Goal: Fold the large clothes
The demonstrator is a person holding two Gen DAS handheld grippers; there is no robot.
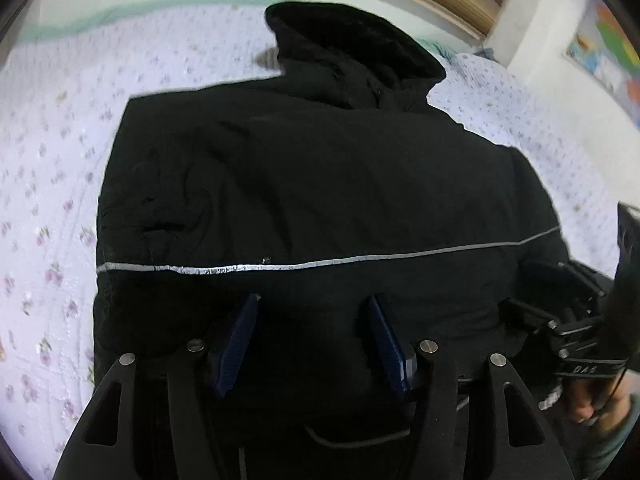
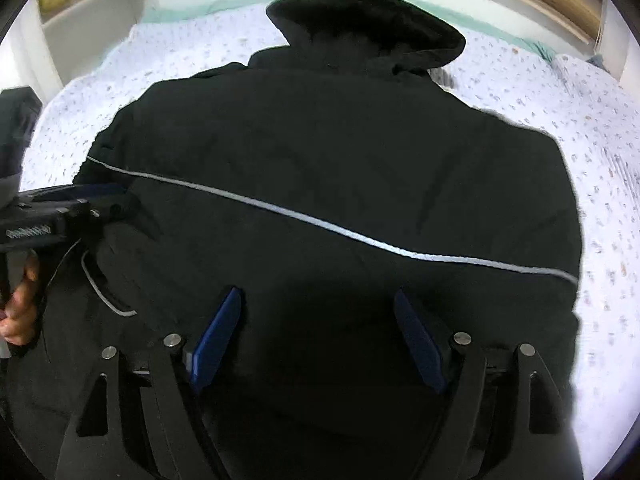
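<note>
- My left gripper, seen from its own camera: blue-padded fingers spread wide, nothing between them, held over the lower part of the jacket. In the right wrist view it enters from the left edge, its tips touching or just above the fabric near the stripe's end; I cannot tell which.
- My right gripper: fingers likewise spread wide and holding nothing, over the jacket's lower middle. In the left wrist view its dark body shows at the right edge; its tips are hidden there.
- Bed: a mattress under a pale lilac cover with a small floral print, with a mint-green band along the far edge.
- Jacket: large, black, padded, lying flat across the middle of the bed, collar toward the far edge, hem toward me. It fills most of both views.
- Collar: thick, dark, standing up at the jacket's far end.
- Reflective stripe: a thin silver line running side to side across the jacket, just beyond my fingertips; also plain in the right wrist view.
- Cord: a thin light loop lying on the jacket near its left side, below the left gripper.
</note>
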